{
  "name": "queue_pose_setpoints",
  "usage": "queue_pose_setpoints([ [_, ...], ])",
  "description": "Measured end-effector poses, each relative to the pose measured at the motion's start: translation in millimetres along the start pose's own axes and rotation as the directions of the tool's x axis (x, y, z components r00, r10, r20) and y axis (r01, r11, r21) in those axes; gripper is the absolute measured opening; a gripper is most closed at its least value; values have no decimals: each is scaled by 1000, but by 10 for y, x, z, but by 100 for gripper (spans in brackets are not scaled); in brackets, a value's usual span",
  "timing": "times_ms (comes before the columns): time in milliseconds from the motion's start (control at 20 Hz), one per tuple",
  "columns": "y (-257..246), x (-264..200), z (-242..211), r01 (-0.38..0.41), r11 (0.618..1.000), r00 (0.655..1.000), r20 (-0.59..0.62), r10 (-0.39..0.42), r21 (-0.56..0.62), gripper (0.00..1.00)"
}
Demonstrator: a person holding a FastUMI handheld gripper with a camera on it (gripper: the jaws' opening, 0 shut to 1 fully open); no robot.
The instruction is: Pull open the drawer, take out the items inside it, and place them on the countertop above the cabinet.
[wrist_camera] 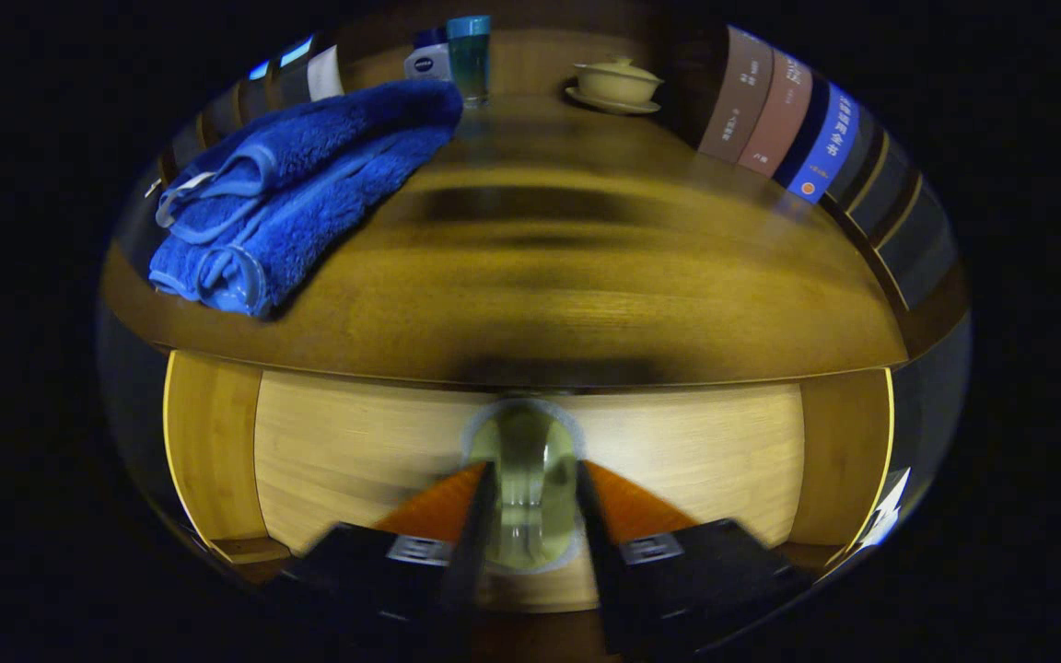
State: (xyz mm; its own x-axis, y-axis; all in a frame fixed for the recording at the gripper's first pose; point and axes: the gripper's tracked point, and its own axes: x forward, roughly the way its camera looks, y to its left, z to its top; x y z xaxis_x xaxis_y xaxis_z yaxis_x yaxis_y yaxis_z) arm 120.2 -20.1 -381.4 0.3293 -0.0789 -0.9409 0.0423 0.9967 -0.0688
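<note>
Right now the hand-held gripper (530, 516) faces the drawer front (678, 460) squarely, its two fingers set a little apart with the drawer's rounded handle (526, 479) showing in the gap between them. The picture is blurred there, so I cannot tell whether both fingers actually press on the handle or merely flank it. The handle sits dead ahead at twelve o'clock from the fingertips, its long axis running upright, in line with the finger gap, which I judge suits a straight pull back toward the person. The drawer looks closed, its face tucked just under the tabletop (586, 276) edge, so its contents are hidden. Up on the tabletop, a folded blue towel (291, 203) lies toward ten o'clock, a blue tumbler (469, 57) and a small white bottle (427, 63) stand near twelve, a lidded cream cup on a saucer (616, 85) near one, and a row of books (788, 124) stands toward two o'clock.
</note>
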Motion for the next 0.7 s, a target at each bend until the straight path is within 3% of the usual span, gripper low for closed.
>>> queue_pose_setpoints([
  [200,29,-32,-7,-9,1000,1000,-2,9,-20,30],
  [700,35,-291,-31,-57,998,995,82,55,22,30],
])
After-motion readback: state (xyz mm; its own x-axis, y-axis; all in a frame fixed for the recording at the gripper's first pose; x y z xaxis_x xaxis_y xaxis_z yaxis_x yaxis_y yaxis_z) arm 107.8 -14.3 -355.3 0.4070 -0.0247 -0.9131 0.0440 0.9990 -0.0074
